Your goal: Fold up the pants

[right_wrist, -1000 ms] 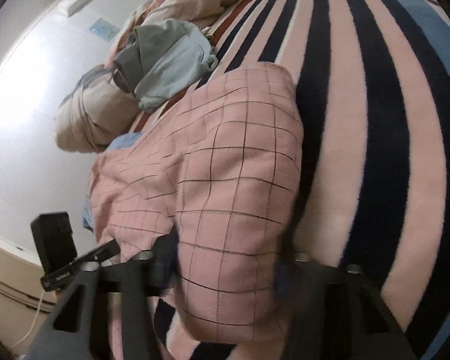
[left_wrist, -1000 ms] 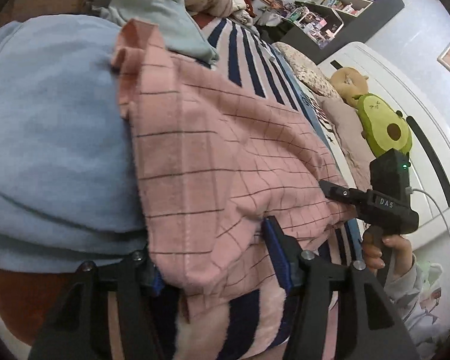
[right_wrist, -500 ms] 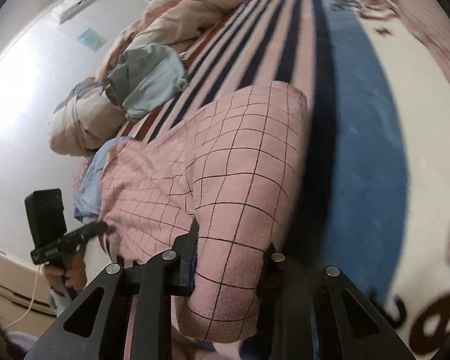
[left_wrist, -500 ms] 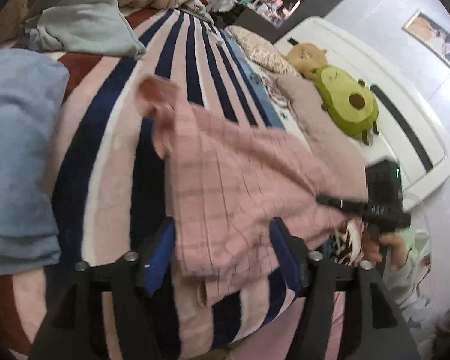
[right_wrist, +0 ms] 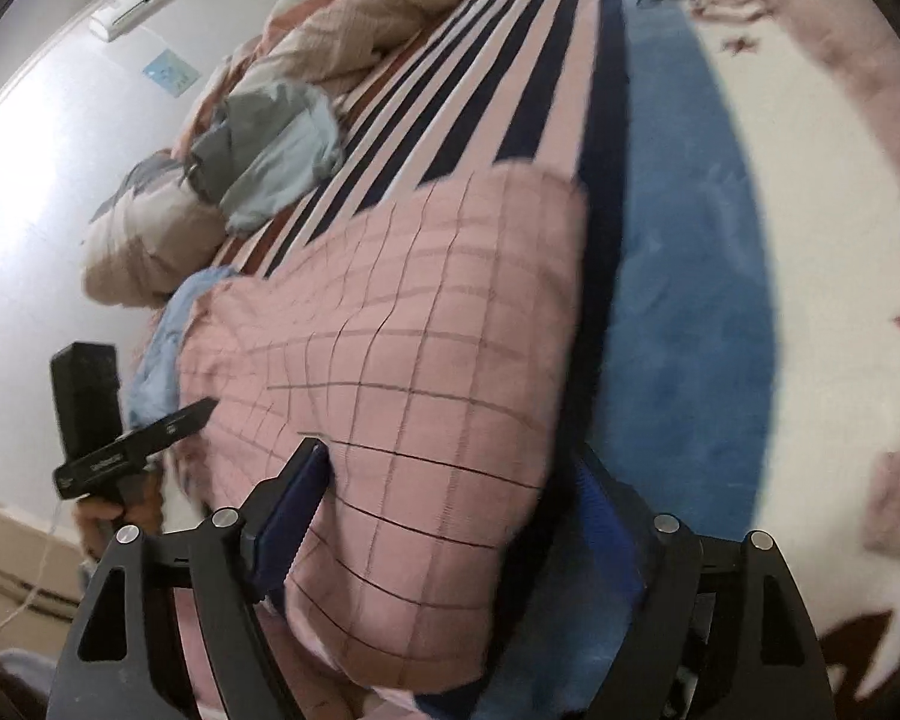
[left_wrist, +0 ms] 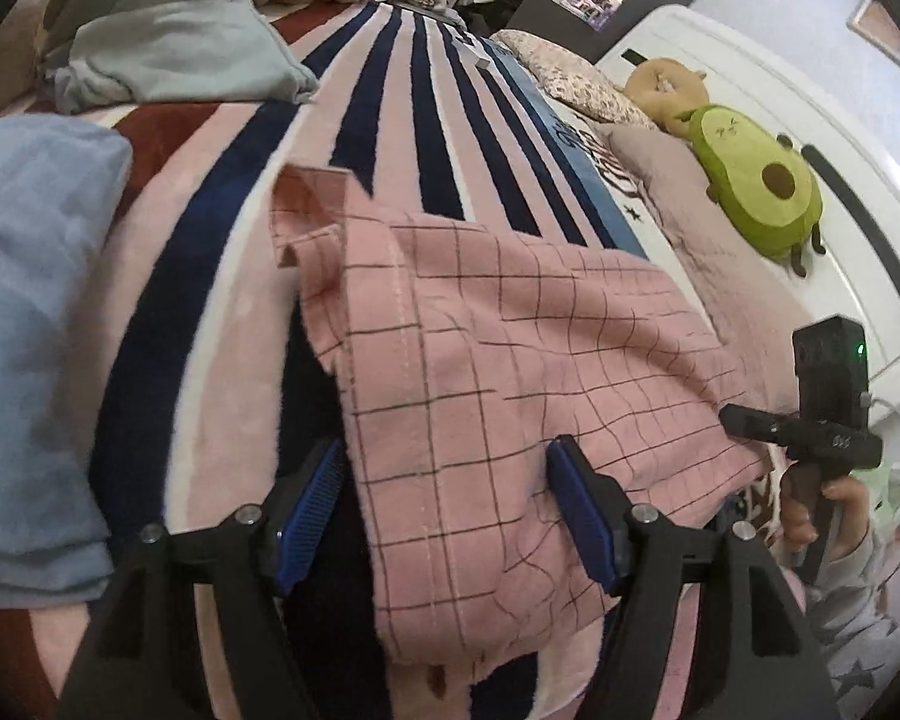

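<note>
The pink checked pants [left_wrist: 498,372] lie folded on the striped blanket [left_wrist: 222,324], with a turned-up corner at the far left. My left gripper [left_wrist: 450,510] is open, its blue pads on either side of the near edge of the pants. My right gripper [right_wrist: 450,516] is also open, with the folded pants [right_wrist: 414,372] lying between its fingers. Each gripper shows in the other's view: the right one [left_wrist: 750,423] at the pants' right edge, the left one [right_wrist: 192,414] at their left edge.
A light blue garment [left_wrist: 30,300] lies at the left. A grey-green garment [left_wrist: 168,42] is heaped at the far end. An avocado plush [left_wrist: 756,180] and pillows lie along the white headboard [left_wrist: 870,228]. A rolled beige quilt [right_wrist: 354,24] lies farther off.
The pants were carried to the right off the blue garment and laid on the striped blanket. My right gripper has opened. My left gripper stays open.
</note>
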Demonstrator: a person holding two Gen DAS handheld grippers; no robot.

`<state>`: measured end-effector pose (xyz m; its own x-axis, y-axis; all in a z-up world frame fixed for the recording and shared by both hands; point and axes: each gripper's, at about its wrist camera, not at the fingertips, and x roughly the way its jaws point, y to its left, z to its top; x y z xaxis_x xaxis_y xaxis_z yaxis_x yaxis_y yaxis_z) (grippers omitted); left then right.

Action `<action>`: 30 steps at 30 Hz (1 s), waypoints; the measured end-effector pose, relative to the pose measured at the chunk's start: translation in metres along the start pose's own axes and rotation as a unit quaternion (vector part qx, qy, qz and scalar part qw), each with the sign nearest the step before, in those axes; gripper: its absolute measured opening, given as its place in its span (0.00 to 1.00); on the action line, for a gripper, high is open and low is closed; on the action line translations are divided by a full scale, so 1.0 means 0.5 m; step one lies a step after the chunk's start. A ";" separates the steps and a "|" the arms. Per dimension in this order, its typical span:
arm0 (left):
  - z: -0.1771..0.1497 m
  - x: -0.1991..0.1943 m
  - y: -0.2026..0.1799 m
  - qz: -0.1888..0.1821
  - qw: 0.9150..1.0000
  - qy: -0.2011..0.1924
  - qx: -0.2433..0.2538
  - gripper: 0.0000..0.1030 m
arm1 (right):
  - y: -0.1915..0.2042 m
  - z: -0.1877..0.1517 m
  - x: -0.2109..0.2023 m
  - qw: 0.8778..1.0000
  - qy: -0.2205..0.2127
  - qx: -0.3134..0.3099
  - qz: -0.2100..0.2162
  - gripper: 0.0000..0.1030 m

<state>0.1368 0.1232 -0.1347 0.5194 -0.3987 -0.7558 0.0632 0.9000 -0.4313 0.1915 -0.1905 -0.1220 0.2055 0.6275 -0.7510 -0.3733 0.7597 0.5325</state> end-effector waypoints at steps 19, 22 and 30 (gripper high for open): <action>0.036 -0.060 -0.056 -0.004 0.997 -0.055 0.053 0.16 | 0.107 0.027 0.014 0.996 0.005 -0.084 0.000 0.22; 0.059 -0.160 -0.018 0.008 0.992 -0.109 0.057 0.16 | 0.179 0.050 0.004 0.994 -0.016 -0.105 0.020 0.21; 0.104 -0.414 0.188 0.100 0.973 -0.199 0.054 0.16 | 0.469 0.136 0.115 0.976 -0.056 -0.192 0.090 0.21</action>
<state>0.0793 0.2996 0.0066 0.8179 -0.1338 -0.5595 0.0055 0.9744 -0.2249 0.1773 0.0353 -0.0139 0.1947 0.7756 -0.6005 -0.7198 0.5288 0.4497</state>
